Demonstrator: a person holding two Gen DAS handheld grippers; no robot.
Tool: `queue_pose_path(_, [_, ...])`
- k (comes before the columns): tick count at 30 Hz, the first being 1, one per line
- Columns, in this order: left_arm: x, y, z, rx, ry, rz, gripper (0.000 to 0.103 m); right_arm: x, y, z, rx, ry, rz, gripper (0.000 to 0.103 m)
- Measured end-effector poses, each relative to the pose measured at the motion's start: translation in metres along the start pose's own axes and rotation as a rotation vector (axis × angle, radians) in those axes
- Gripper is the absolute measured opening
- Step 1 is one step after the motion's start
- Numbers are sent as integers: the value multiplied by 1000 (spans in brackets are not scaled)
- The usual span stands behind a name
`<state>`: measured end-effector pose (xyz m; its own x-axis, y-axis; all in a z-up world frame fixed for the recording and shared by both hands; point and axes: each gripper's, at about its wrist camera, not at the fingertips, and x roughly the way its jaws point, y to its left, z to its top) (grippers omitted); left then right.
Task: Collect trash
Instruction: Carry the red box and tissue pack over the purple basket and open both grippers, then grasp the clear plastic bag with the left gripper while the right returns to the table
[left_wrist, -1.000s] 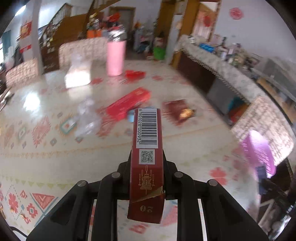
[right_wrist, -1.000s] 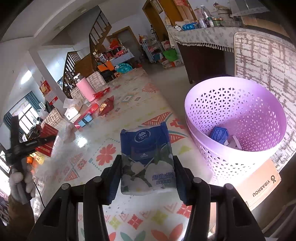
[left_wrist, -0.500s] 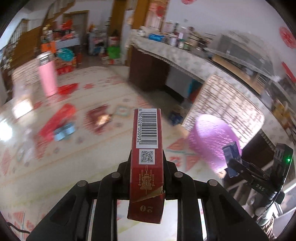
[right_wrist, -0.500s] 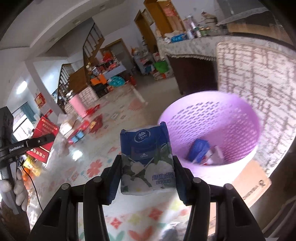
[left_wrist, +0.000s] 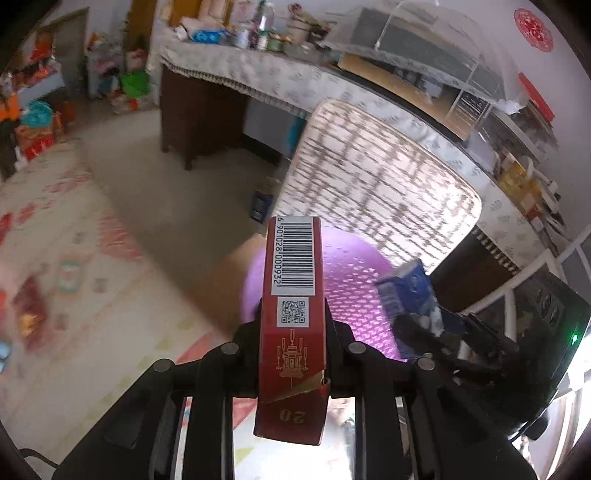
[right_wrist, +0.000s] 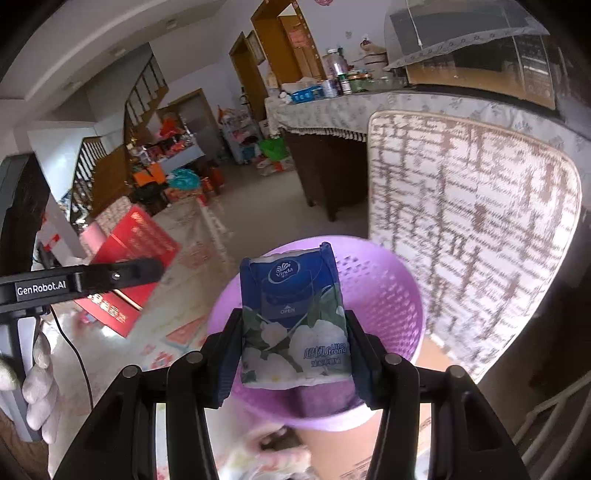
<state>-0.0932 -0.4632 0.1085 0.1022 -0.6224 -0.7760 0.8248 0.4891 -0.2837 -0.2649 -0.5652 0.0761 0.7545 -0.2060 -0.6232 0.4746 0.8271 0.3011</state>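
1. Basket, lilac perforated plastic (right_wrist: 388, 295), now sits right beyond right gripper (right_wrist: 295, 332) fingers, pinching blue floral tissue pack (right_wrist: 295, 325); drop seems imminent.
2. Left gripper (left_wrist: 291, 332) has swung toward it, clamping red cardboard cigarette box (left_wrist: 291, 332).

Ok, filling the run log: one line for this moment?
left claw: red cigarette box | right claw: Vinda tissue pack | both at purple basket

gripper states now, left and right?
Left gripper: closed on the red cigarette pack.
Right gripper: closed on the Vinda tissue pack.
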Motion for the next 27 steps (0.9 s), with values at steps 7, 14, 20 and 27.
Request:
queue_pose_path(7, [-16, -2, 0, 4, -82, 31, 68, 8, -2, 11, 4, -7, -21, 79])
queue_pose_path(14, [-62, 16, -35, 55, -139, 130, 82, 12, 27, 1, -5, 15, 40, 79])
queue_pose_path(20, [-108, 74, -83, -4, -139, 198, 82, 7, 65, -10, 8, -42, 84, 102])
queue_pose_path(27, [-156, 181, -139, -215, -100, 305, 82, 30, 134, -23, -3, 32, 259, 103])
